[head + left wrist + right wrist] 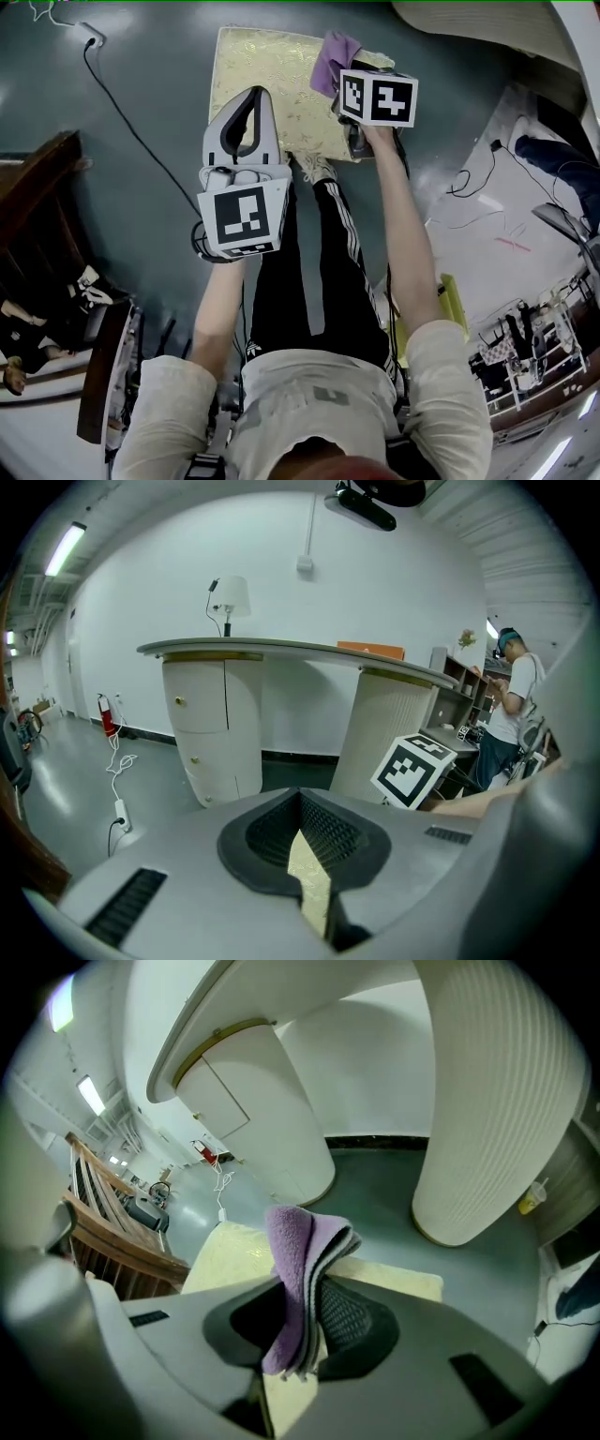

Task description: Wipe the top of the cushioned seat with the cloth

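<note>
The cushioned seat (272, 84) is a cream square with a gold pattern, lying low on the teal floor at the top of the head view. A folded purple cloth (335, 58) hangs over its far right edge, and my right gripper (345, 82) is shut on it. In the right gripper view the cloth (295, 1241) stands up between the pads, with the seat (225, 1251) below. My left gripper (255, 94) hovers over the seat's near left part, shut and holding nothing. Only a sliver of the seat (309, 874) shows in the left gripper view behind that gripper's (302, 803) pads.
A white counter on rounded pedestals (487, 1101) stands just beyond the seat. A black cable and power strip (94, 42) lie on the floor at left. Wooden furniture (37, 187) stands at the left. My own shoe (314, 169) touches the seat's near edge. A person (511, 705) stands at shelves far right.
</note>
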`<action>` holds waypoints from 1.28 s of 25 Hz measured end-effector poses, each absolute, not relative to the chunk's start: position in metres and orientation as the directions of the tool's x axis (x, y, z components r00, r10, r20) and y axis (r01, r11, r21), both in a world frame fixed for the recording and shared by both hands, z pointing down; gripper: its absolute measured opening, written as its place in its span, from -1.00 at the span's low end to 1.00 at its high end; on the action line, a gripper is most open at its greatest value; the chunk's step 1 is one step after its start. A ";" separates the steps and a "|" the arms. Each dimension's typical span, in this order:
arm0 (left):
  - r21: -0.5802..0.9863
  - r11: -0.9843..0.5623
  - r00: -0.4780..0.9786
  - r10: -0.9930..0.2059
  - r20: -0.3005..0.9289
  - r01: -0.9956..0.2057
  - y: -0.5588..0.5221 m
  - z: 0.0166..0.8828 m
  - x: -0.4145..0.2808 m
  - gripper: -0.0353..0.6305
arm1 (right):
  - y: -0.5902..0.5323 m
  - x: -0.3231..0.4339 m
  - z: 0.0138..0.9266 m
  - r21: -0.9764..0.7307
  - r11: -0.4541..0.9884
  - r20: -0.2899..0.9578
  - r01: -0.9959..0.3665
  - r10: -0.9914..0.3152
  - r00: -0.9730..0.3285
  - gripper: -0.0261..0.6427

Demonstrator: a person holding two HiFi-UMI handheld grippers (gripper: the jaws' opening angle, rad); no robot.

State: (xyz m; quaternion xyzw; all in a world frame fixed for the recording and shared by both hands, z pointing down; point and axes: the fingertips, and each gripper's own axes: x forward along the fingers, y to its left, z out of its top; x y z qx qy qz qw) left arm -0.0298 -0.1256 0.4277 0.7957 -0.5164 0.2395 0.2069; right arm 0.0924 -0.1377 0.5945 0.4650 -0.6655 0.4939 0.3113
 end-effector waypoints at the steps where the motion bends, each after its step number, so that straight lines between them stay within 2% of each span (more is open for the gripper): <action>1: 0.081 -0.387 0.356 -0.720 0.596 -0.918 -0.125 0.428 -0.026 -0.88 | -0.134 0.105 0.595 -0.359 0.070 0.878 -0.931 -0.313 -0.362 -0.65; 9: 0.065 -0.406 0.360 -0.713 0.602 -0.912 -0.124 0.420 -0.011 -0.88 | -0.114 0.166 0.594 -0.282 0.046 0.906 -0.958 -0.317 -0.281 -0.65; 21: 0.095 -0.304 0.305 -0.782 0.544 -0.948 -0.110 0.423 -0.024 -0.88 | -0.110 0.174 0.599 -0.290 0.052 0.897 -0.956 -0.334 -0.290 -0.65; 32: 0.069 -0.280 0.268 -0.776 0.572 -0.958 -0.083 0.449 -0.060 -0.88 | -0.111 0.177 0.593 -0.277 0.070 0.886 -0.958 -0.367 -0.283 -0.65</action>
